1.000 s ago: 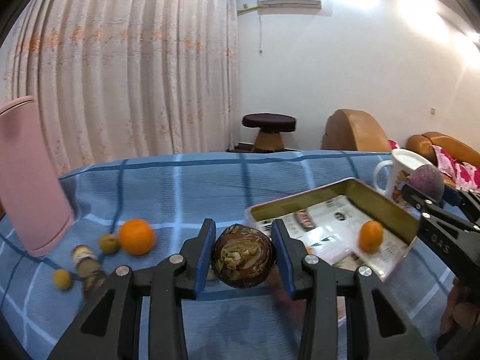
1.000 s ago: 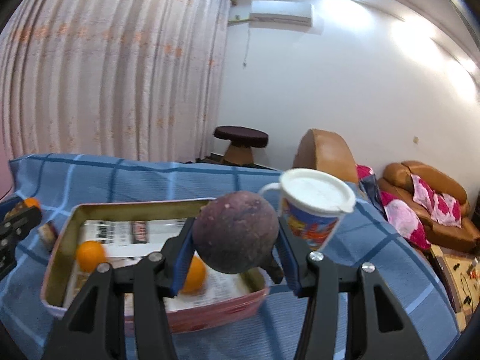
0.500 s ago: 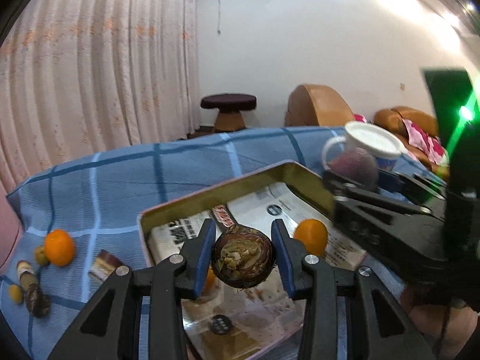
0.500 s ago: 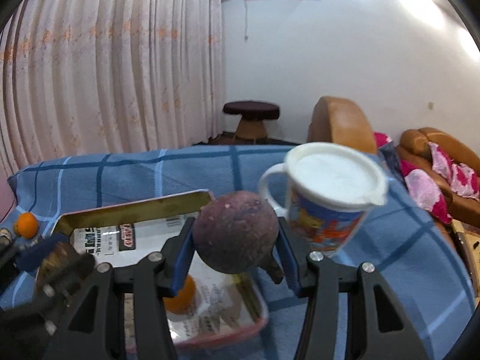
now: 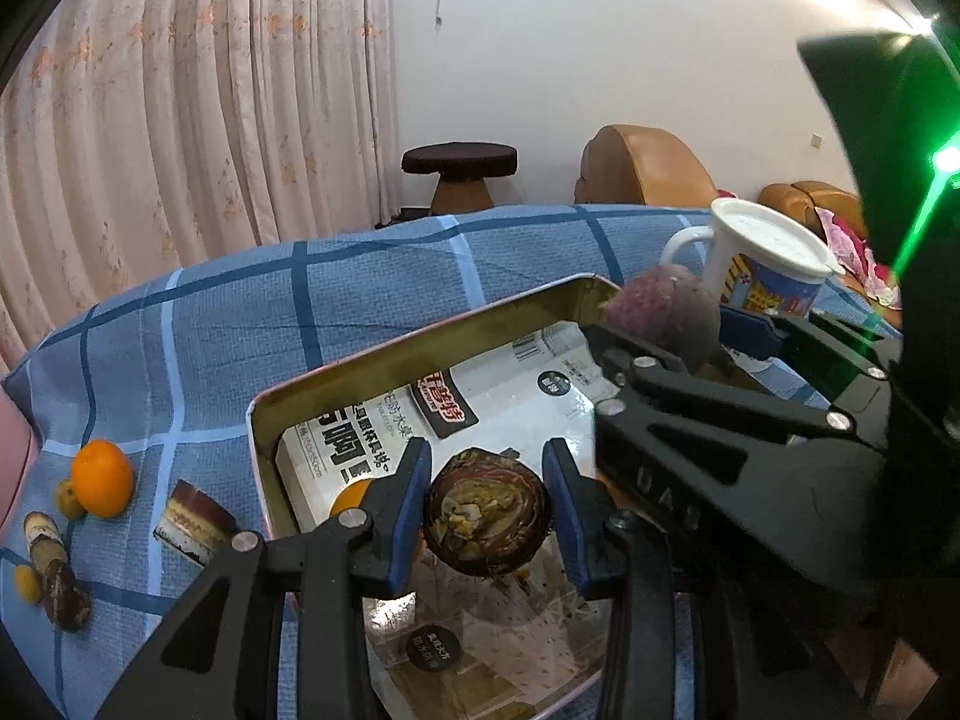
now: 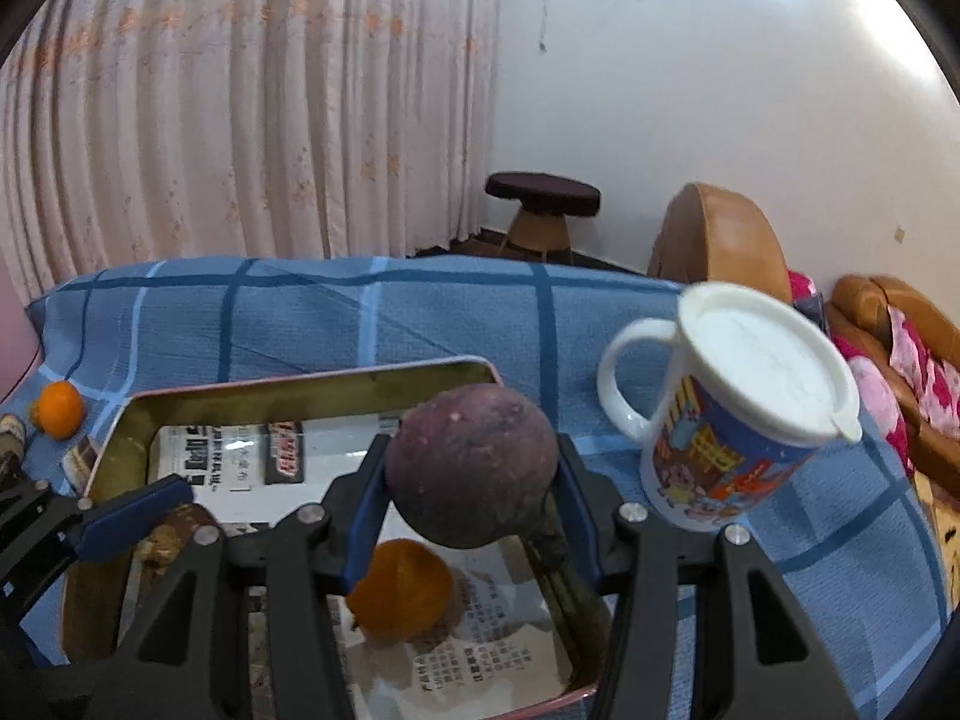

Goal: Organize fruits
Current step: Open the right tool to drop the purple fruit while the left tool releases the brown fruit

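Left hand-held gripper [image 5: 486,510] is clamped on a brown, rough-faced fruit [image 5: 487,519], held over the tin tray [image 5: 420,336] for dropping. Right hand-held gripper [image 6: 471,489] is closed on a purple fruit [image 6: 471,474] above the tray's far corner. One orange [image 6: 399,588] lies below it.

The tin tray [image 5: 420,333] is metal, its inner walls dull brassy and stained, and printed paper with a slight sheen lines its floor. The checked blue tablecloth [image 6: 420,318] is matt woven cloth. The lidded mug [image 6: 744,420] is glossy plastic. The purple fruit [image 6: 471,468] has matt, speckled skin; the orange [image 5: 102,477] at far left is smooth.
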A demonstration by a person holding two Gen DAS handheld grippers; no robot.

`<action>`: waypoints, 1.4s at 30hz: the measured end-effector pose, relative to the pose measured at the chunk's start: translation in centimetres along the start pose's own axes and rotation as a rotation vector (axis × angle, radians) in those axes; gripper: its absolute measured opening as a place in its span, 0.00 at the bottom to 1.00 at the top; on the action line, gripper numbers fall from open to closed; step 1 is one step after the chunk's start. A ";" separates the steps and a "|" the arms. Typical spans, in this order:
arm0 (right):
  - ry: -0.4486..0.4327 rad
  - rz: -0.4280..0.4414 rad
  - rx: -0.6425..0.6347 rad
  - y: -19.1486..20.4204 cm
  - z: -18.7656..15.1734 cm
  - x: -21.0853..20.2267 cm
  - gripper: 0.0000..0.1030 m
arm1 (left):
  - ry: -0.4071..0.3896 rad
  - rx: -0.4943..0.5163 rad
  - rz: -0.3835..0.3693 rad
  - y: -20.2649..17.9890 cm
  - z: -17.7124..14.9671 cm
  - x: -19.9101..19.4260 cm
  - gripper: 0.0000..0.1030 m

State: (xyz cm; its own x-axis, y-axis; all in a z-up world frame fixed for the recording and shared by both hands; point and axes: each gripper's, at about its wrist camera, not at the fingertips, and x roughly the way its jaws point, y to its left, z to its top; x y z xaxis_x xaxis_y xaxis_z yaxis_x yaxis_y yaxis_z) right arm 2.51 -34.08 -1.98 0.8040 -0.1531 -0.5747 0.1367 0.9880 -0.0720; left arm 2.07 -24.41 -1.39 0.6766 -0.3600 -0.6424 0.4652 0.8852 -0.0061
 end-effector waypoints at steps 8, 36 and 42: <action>0.083 0.123 0.034 -0.1 0.0 1.5 0.55 | 0.030 -0.013 0.003 0.3 -0.1 0.5 0.39; -0.361 0.008 0.221 -2.6 -0.9 -6.6 1.00 | -0.244 -0.071 0.200 3.6 -0.5 -4.5 0.81; -0.379 -0.042 0.155 -0.9 -1.3 -7.9 1.00 | -0.331 -0.054 0.323 5.2 -1.3 -5.7 0.82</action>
State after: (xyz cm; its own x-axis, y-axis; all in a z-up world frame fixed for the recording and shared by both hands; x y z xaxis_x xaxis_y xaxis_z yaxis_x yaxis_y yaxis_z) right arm -4.76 -33.77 1.56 0.9481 -0.2183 -0.2311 0.2360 0.9704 0.0516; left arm -0.15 -17.39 1.23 0.9317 -0.1301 -0.3392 0.1762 0.9783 0.1090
